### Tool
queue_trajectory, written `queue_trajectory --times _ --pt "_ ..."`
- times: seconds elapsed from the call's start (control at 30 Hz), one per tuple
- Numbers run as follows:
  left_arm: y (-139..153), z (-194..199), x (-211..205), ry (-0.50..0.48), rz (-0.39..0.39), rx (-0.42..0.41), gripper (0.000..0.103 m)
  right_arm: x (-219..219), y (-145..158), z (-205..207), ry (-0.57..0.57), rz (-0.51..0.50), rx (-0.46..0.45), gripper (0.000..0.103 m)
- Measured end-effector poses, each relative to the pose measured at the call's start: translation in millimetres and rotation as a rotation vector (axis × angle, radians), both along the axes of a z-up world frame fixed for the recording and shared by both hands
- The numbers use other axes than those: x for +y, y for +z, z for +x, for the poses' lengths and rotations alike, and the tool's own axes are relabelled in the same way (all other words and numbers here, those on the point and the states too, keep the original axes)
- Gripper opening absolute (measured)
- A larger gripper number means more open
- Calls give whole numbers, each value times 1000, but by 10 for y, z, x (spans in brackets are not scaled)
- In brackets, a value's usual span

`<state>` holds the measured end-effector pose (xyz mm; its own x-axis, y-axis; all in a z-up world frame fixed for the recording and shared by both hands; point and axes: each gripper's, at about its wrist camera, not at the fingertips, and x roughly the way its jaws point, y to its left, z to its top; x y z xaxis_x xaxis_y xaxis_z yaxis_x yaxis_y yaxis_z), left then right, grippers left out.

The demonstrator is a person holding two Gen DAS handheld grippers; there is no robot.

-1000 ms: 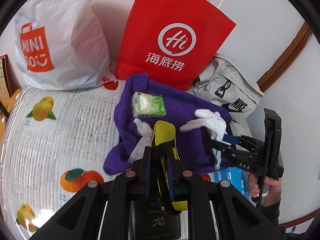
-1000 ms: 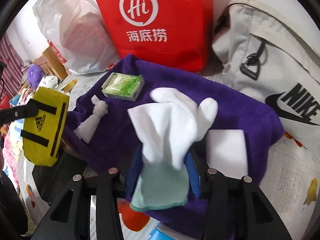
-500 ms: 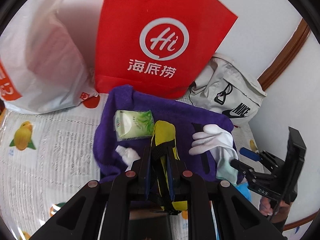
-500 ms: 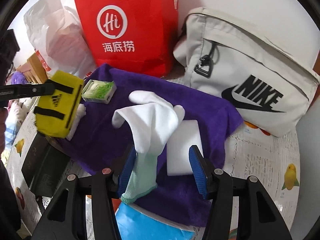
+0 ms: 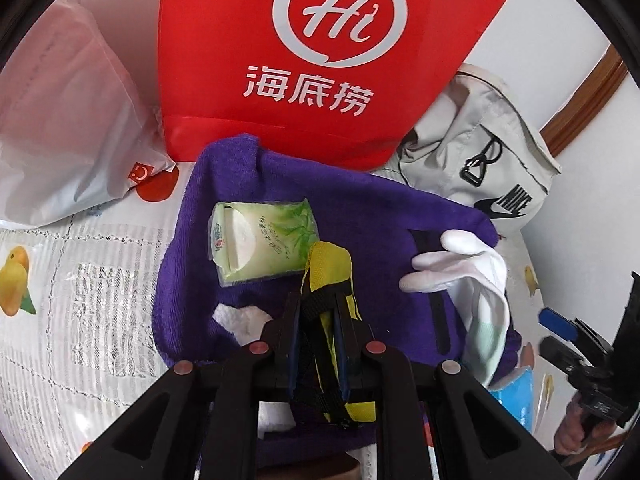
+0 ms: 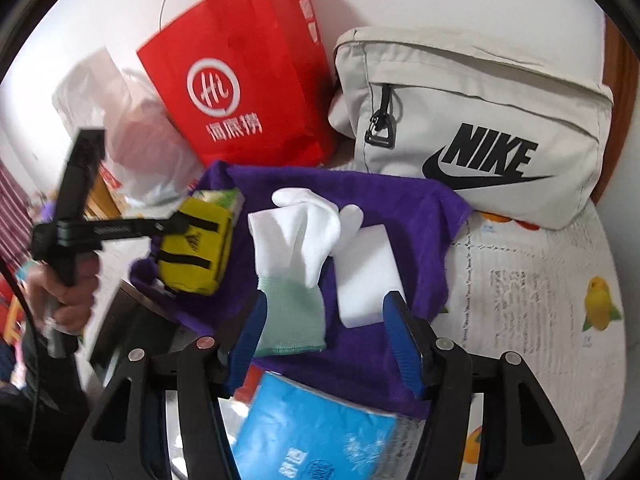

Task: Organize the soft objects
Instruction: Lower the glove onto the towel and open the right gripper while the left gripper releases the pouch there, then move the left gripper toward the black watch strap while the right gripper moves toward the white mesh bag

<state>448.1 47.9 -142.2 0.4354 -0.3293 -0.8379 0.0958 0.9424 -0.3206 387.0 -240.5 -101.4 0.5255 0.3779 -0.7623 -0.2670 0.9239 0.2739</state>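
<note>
Yellow fabric pouch with black straps (image 5: 328, 280), lower centre of the left wrist view: clamped between the narrow left tongs (image 5: 318, 320), hanging over the purple terry towel (image 5: 360, 216). White knit glove with pale green cuff (image 6: 296, 248), centre of the right wrist view: lies on the towel between the right tongs (image 6: 324, 320), whose jaws are opening, pads clear of it. White foam block (image 6: 360, 276) just beside the glove. Green tissue pack (image 5: 260, 240) behind the pouch. Red paper bag (image 5: 320, 60), grey Nike bag (image 6: 480, 128) upper frame.
</note>
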Motion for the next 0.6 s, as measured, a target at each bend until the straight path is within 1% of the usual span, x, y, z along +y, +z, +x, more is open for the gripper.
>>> queue_trajectory --times 0.03,0.07,0.13,0.17,0.3,0.33,0.47,0.57,0.6 --pt "-5 11 -8 3 11 1 19 -15 3 -14 -4 22 -3 60" --pt "-14 22 -11 13 40 8 22 -26 5 -29 -5 37 -6 60" --pt "2 18 2 26 80 8 26 -37 18 -82 -11 59 -30 60" --pt "16 1 17 25 83 7 31 -38 30 -108 -9 66 -38 60" --pt "127 -103 68 34 95 -12 43 -28 79 -222 -16 75 -62 60" --pt "162 -141 74 33 101 -18 48 -29 89 -247 -28 76 -61 60" --pt "351 -375 99 38 129 -56 50 -52 134 -373 -52 94 -32 60" --pt "551 -628 126 47 144 -132 50 -42 183 -538 -72 45 -25 60" --pt "614 -724 135 50 152 -144 50 -35 197 -602 -68 36 -20 60"
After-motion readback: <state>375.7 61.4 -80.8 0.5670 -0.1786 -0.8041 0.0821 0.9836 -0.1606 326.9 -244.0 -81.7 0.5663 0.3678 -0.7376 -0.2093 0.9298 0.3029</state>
